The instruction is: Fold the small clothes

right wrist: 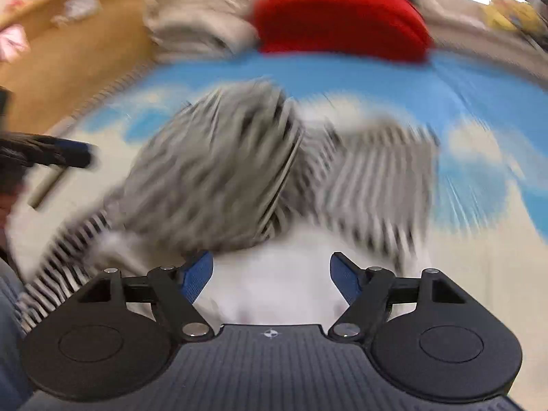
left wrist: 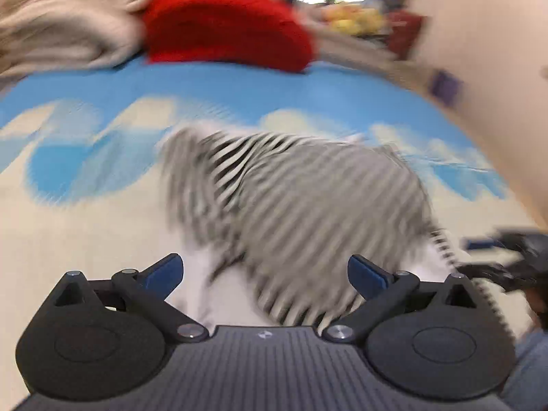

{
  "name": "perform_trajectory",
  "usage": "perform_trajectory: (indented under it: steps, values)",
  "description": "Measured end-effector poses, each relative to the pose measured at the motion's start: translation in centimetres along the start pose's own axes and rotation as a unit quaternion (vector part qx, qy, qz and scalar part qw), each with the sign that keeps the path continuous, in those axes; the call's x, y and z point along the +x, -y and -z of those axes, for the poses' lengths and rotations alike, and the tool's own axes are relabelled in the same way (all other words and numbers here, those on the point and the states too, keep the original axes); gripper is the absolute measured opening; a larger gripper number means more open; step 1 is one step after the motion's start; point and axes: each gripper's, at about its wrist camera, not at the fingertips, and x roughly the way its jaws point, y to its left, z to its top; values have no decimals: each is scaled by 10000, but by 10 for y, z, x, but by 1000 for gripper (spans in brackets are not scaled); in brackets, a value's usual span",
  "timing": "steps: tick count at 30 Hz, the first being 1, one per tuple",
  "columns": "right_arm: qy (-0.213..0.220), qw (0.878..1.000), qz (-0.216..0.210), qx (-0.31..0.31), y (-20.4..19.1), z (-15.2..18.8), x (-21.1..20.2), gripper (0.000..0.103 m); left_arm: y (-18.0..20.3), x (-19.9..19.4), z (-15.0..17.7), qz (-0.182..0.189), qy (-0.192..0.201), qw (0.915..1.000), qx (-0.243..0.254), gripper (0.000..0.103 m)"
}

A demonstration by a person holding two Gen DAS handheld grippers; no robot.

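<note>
Both views heavily motion-blurred; detail limited.

Left gripper (left wrist: 265, 275): fingers (left wrist: 164, 272) spread wide, released, nothing between them. Right gripper (right wrist: 270, 274): fingers (right wrist: 198, 274) also parted, nothing clamped; pale cloth shows through the gap, but the pads do not press on it.

Striped garment (left wrist: 308, 198): black-and-white stripes, lying in a loose heap just ahead of the left fingers and running toward their right side. From the right wrist, the same striped garment (right wrist: 212, 171) sits ahead and slightly left of the fingers, with a second striped flap extending to the right. A white part of it lies closest to the fingertips in both views. Cannot tell which edge is hem, sleeve or collar.

Surface under it: blue-and-cream patterned mat (left wrist: 102, 157). Whether it covers a worktop or the floor, cannot tell.

Beyond the fingers, at the far edge of the mat: red folded item (left wrist: 226, 24), and beside it a stack of beige cloth (left wrist: 65, 24).

Handling judgement: light, soft, limp fabric; no stiffness, so it will sag and bunch from any single pinch point. Not fragile; probably not slippery against the pads. Best taken at two well-separated points along one outer edge or at corners, one per gripper, so it hangs flat. A mid-heap pinch risks catching several layers.
</note>
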Motion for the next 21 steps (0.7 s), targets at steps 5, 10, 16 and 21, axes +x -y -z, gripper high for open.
perform_trajectory:
  steps: [5,10,16,21]
  values:
    - [447,9925,470,1039,-3,5,-29,77,8,-32,-1,-159,700,9938,-845,102]
    - [1036,9770,146,1861,-26,0,-25,60,54,-1,-7,183,762,9934,-838,102]
    - [596,9939,295,880,-49,9,46,34,69,64,15,-805,178,9966,-15,102]
    - [-110,9942,970,451,-48,17,84,35,67,114,22,-1691,-587,9822,577,103]
